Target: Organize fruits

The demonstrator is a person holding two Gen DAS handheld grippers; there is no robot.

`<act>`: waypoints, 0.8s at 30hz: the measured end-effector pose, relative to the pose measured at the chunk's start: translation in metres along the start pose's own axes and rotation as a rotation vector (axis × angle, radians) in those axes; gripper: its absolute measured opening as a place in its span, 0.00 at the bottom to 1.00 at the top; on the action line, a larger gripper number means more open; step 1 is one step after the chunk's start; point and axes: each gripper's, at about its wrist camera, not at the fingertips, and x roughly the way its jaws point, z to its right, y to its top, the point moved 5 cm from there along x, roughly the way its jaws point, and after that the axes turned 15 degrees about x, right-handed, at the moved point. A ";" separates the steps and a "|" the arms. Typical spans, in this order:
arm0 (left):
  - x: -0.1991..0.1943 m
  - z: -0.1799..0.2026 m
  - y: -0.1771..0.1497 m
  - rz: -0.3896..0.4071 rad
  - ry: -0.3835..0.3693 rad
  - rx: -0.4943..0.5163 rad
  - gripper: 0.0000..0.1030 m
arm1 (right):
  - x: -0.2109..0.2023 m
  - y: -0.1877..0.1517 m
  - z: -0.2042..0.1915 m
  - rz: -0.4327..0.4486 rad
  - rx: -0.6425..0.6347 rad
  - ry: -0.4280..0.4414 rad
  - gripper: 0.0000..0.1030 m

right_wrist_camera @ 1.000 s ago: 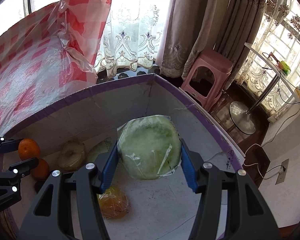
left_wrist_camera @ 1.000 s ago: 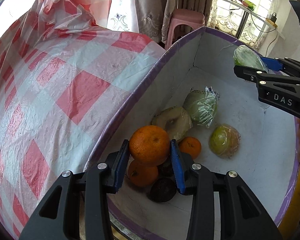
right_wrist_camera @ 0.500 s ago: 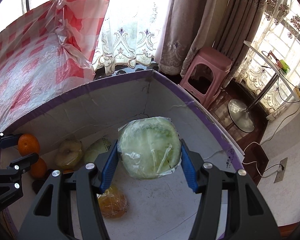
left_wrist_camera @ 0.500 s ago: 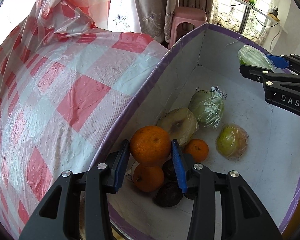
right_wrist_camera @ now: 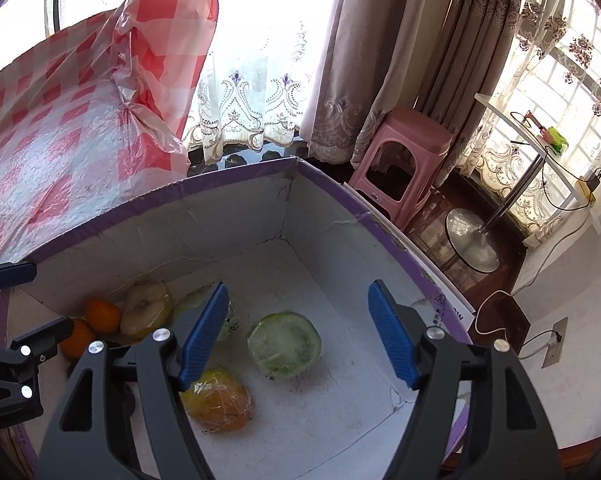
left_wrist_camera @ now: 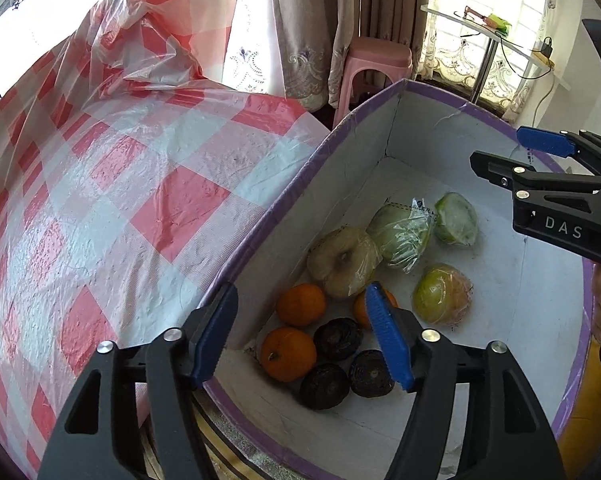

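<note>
Purple tape edges the white cardboard box (left_wrist_camera: 396, 128), and all the fruit in view lies on its floor. The left gripper (left_wrist_camera: 304, 332) hangs over the near corner with its jaws spread; they have just been opening, and nothing sits between the blue pads. Below them rest two oranges (left_wrist_camera: 300, 305), one just beyond the other, with a third orange (left_wrist_camera: 360, 310) partly hidden behind the right pad. Three dark round fruits (left_wrist_camera: 337, 339) cluster beside the oranges at the near end. Farther in lies a pale wrapped apple-like fruit (left_wrist_camera: 344, 262), touching a green fruit in plastic film (left_wrist_camera: 400, 232). A yellow-green wrapped fruit (left_wrist_camera: 442, 294) lies apart, toward the middle of the floor. The right gripper (right_wrist_camera: 298, 334) is over the far half of the box, and its jaws too have just been opening and stand wide, holding nothing. Directly under them, in the right wrist view, a halved green melon-like fruit in film (right_wrist_camera: 284, 344) rests on the box floor, clear of both pads. The same piece shows in the left view just beside the other green fruit. A red-and-white checked plastic cloth (left_wrist_camera: 120, 184) covers the surface next to the box, and a pink stool (right_wrist_camera: 404, 160) stands by the curtains (right_wrist_camera: 364, 60) beyond.
</note>
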 end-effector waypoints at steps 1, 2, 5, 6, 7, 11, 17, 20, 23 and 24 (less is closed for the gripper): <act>-0.005 0.000 -0.001 0.013 0.001 -0.009 0.74 | -0.005 -0.001 0.000 0.008 0.004 0.000 0.73; -0.010 0.001 -0.002 0.025 0.000 -0.018 0.78 | -0.011 -0.002 0.000 0.017 0.010 0.001 0.74; -0.026 0.002 -0.007 0.059 -0.018 -0.057 0.84 | -0.028 -0.006 0.001 0.041 0.029 0.000 0.78; -0.031 0.003 -0.010 0.068 -0.029 -0.075 0.85 | -0.034 -0.008 0.001 0.046 0.033 0.004 0.78; -0.035 0.004 -0.014 0.075 -0.038 -0.093 0.85 | -0.040 -0.011 0.002 0.050 0.039 0.006 0.78; -0.055 0.014 -0.035 0.110 -0.102 -0.186 0.85 | -0.067 -0.024 0.006 0.068 0.067 0.003 0.80; -0.077 0.041 -0.069 0.161 -0.160 -0.270 0.86 | -0.103 -0.056 0.012 0.072 0.107 0.035 0.80; -0.085 0.052 -0.075 0.191 -0.155 -0.268 0.96 | -0.111 -0.073 0.014 0.057 0.117 0.041 0.80; -0.089 0.053 -0.077 0.220 -0.155 -0.267 0.96 | -0.111 -0.084 0.013 0.061 0.096 0.008 0.80; -0.088 0.051 -0.077 0.225 -0.158 -0.279 0.96 | -0.110 -0.088 0.013 0.059 0.094 0.003 0.80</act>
